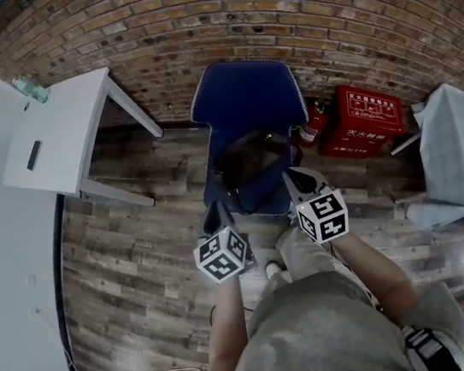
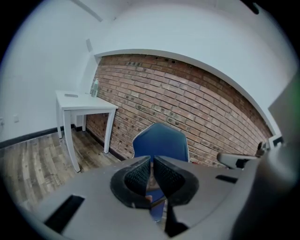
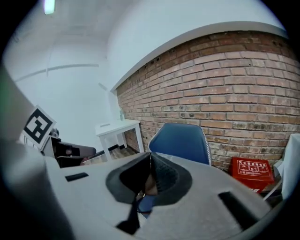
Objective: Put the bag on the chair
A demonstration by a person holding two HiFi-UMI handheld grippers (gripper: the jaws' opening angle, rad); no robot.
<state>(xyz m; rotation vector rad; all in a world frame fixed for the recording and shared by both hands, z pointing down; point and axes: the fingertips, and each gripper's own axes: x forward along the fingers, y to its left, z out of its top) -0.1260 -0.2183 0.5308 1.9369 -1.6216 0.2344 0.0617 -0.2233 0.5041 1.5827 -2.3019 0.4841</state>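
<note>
Both tongs are clenched on the dark soft bag (image 1: 250,162). The left tongs (image 1: 217,215) are pressed almost together with a thin dark strap trailing below them, and the right tongs (image 1: 293,178) pinch brownish material with another dark strap (image 3: 131,216) hanging under them. Gripping at both front corners likely keeps the limp bag level and its mouth upward.

The bag lies over the seat of the blue padded chair with white stitched edging (image 1: 244,92), close under the chair's backrest. Whether its full weight rests on the seat yet cannot be told.

The front edge of the chair's seat sits just behind the tongs, so the bag looks well inside that edge and is unlikely to slide forward.

Left of the chair, the white table surface (image 1: 60,132) stands well apart. Right of the chair, a red fire extinguisher (image 1: 314,125) and a red box (image 1: 369,117) sit near its base. In front of the chair, bare wooden plank floor (image 1: 140,263) leaves open room to draw both tongs back.
</note>
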